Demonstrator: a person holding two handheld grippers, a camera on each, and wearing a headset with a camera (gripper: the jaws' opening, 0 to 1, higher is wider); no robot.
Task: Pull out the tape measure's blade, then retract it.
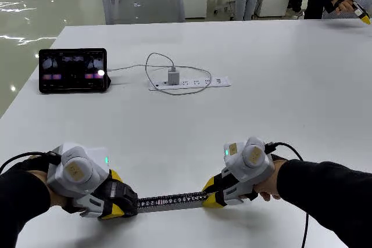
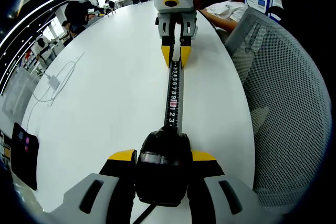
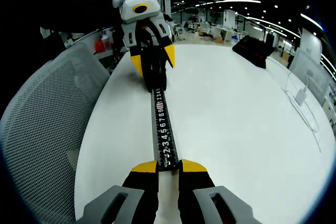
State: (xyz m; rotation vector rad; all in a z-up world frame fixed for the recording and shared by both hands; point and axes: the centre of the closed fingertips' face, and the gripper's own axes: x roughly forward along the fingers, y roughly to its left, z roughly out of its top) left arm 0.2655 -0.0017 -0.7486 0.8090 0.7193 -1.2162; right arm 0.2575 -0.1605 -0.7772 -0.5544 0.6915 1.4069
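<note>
My left gripper (image 2: 164, 156) has its fingers clamped around the black tape measure case (image 2: 163, 174), which sits close to the near edge of the worktop (image 1: 232, 114), toward its left corner. The blade (image 1: 171, 201) is drawn out and runs along that edge to my right gripper (image 3: 168, 166), whose yellow-tipped fingers pinch the blade's end. Farther back on the left sit a tablet (image 1: 72, 69) and a power strip (image 1: 192, 82).

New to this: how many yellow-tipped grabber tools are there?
3. Left gripper on the tape measure case, right gripper on its blade, third gripper in a hand far right. Others may be hidden.
</note>
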